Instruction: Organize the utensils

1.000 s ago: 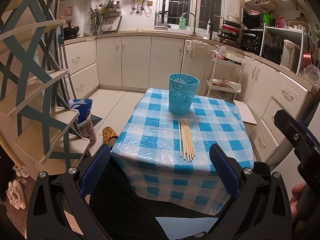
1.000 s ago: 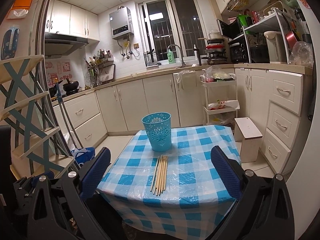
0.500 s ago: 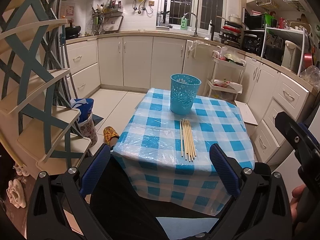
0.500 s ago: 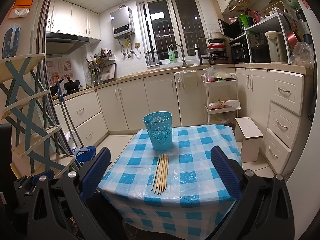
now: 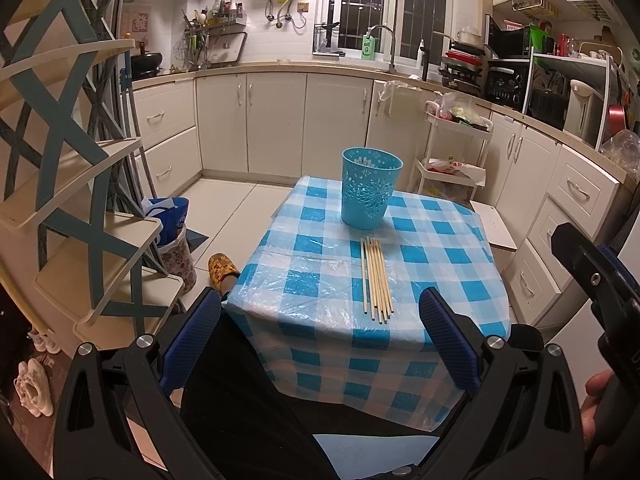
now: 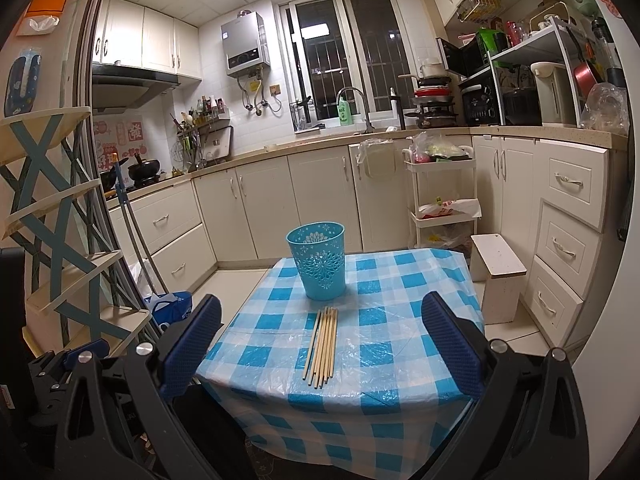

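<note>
Where the table's checked cloth lies, pale chopsticks (image 6: pixel 322 345) lie bundled parallel.

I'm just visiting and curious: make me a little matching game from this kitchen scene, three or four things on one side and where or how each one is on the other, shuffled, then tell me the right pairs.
Things:
1. blue holder
2. chopsticks
3. left gripper
4. small white stool

Places or states:
A. lying flat in a bundle on the checked tablecloth
B. on the floor beside the table, by the drawers
C. standing upright on the table, behind the bundle
D. open, holding nothing, short of the table's near edge

Pairs: 1-C, 2-A, 3-D, 4-B
</note>
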Demonstrator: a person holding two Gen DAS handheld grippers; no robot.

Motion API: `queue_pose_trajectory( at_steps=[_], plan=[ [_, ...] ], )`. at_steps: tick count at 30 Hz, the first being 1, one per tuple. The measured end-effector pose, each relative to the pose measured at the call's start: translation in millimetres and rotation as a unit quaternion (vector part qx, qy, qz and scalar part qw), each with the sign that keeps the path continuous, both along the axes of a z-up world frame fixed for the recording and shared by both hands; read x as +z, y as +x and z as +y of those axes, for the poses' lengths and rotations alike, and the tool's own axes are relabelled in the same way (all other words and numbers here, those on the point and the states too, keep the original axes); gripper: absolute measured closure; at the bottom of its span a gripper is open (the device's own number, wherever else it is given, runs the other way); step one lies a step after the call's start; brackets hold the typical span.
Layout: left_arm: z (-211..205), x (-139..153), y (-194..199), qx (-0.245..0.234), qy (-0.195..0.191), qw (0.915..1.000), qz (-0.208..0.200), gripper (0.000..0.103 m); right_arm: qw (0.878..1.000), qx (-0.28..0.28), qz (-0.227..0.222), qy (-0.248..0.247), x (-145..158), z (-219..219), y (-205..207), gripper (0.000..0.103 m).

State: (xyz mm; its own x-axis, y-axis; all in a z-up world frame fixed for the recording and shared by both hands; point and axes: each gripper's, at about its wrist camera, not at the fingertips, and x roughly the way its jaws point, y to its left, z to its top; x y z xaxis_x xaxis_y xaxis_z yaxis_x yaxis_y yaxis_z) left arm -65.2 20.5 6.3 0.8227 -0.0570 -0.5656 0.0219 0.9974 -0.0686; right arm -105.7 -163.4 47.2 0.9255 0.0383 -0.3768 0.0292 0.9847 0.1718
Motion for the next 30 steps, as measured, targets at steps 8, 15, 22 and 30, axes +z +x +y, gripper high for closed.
queue_pose_trajectory(
  at_steps=[8, 15, 22, 30],
  plan=[
    [1.8, -0.7, -0.4, 0.001, 0.0, 1.0, 0.002, 0.008, 1.0, 0.0, 0.001, 0.0, 0.3, -0.4, 0.3, 0.007],
    [0.2, -1.4, -1.1, 0.001, 0.0, 1.0, 0.003, 0.008, 1.0, 0.0, 0.001, 0.0, -0.1, -0.4, 0.3, 0.007],
    [-1.2, -1.6, -1.6, 0.002, 0.001, 1.0, 0.004, 0.007, 1.0, 0.0, 0.001, 0.0, -0.5, 0.2, 0.1, 0.007],
    [-2.6, -2.9, -1.9, 0.001, 0.0, 1.0, 0.005, 0.008, 1.0, 0.001, 0.003, -0.001, -3.0, 2.4, -1.2, 0.007]
  ],
)
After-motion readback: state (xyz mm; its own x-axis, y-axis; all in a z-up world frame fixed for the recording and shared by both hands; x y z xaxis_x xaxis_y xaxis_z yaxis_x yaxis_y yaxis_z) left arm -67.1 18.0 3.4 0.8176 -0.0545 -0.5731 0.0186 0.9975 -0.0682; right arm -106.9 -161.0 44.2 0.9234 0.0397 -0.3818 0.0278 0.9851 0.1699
